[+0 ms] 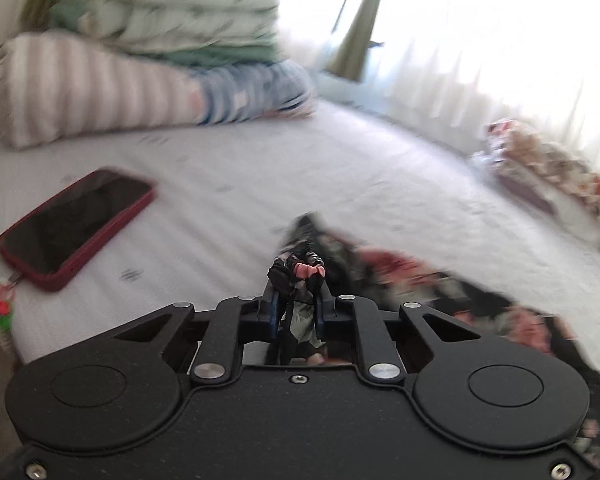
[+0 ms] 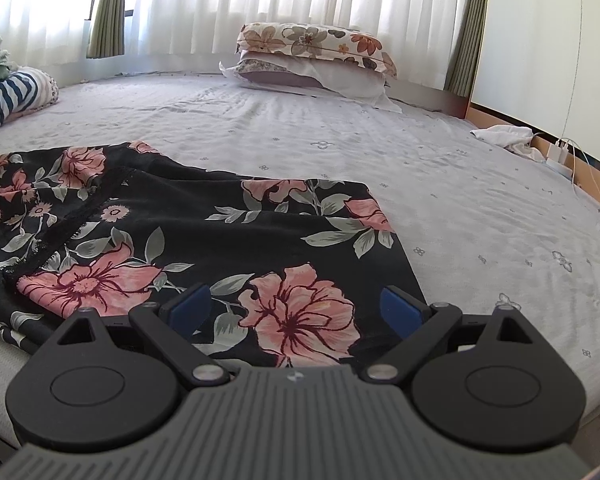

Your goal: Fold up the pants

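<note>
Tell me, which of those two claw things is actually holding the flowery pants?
The left gripper: its fingers are pinched shut on a bunch of the floral pants. The right gripper hangs wide open over them, gripping nothing.

Left tool (image 1: 298, 292) clamped, right tool (image 2: 298, 308) spread

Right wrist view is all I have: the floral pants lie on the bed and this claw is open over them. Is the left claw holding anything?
Observer: Yes. The left claw is shut on a bunched bit of the floral pants.
Reviewer: Anything near it that I cannot see?
Observer: A phone in a dark red case lies on the sheet to that claw's left, apart from the pants.
Reviewer: Is that view sharp?
Observer: No, it is motion-blurred; the striped pillow behind the phone is smeared.
</note>
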Action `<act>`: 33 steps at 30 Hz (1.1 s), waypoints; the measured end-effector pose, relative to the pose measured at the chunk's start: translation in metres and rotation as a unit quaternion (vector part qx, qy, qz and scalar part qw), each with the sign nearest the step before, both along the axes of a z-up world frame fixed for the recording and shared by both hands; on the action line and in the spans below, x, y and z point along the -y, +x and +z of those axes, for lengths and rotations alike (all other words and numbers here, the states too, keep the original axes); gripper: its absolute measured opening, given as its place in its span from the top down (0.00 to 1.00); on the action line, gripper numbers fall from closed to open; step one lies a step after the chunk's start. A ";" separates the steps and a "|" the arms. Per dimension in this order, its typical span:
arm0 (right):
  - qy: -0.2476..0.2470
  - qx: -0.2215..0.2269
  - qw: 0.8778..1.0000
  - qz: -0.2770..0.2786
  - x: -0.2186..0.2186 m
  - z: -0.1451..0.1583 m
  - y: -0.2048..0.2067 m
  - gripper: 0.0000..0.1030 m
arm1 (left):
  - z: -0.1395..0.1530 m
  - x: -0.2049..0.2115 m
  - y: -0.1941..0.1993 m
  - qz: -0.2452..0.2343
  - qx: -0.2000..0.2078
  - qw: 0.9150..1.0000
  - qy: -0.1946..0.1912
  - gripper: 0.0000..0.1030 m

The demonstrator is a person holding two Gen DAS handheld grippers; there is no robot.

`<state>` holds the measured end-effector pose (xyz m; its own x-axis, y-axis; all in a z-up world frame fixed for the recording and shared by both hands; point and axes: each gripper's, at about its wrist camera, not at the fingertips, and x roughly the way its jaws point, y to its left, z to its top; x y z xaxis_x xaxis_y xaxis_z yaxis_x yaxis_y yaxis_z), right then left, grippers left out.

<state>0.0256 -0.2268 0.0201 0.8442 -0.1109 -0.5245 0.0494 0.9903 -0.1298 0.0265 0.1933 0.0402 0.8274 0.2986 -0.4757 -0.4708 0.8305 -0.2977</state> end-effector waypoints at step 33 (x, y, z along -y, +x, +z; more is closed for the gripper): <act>0.068 0.009 0.997 -0.046 0.090 0.013 -0.043 0.05 | 0.032 0.285 -0.005 -0.465 -0.060 0.883 0.003 0.35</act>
